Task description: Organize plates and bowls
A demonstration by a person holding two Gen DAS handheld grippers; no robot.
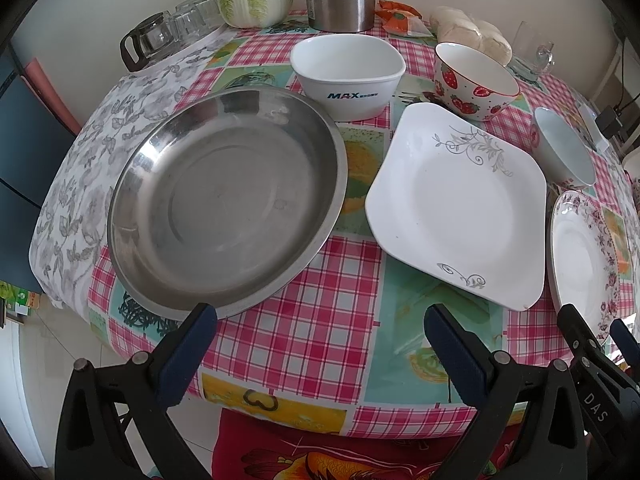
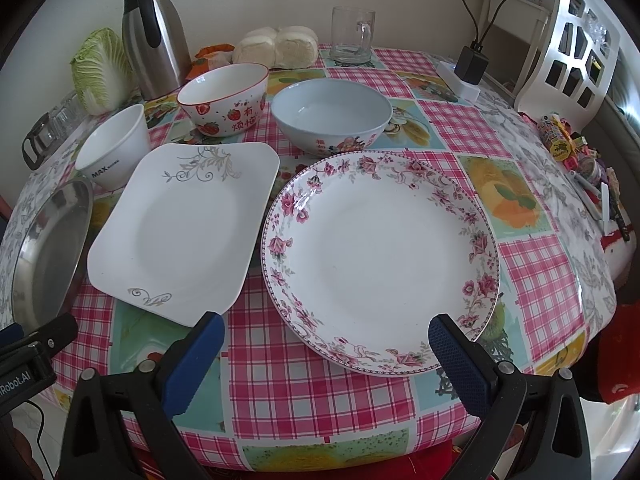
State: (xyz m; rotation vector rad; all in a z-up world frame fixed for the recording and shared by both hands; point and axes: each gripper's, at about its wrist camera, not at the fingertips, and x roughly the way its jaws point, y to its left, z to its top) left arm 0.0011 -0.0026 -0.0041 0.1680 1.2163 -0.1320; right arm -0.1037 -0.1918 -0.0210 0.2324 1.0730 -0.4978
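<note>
Before right gripper (image 2: 325, 334), floral plate (image 2: 380, 256)

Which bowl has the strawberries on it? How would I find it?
Look at the back of the checked table, by the tall steel flask. Between two plain-sided bowls stands the round white strawberry bowl, the only one with a red rim.
</note>
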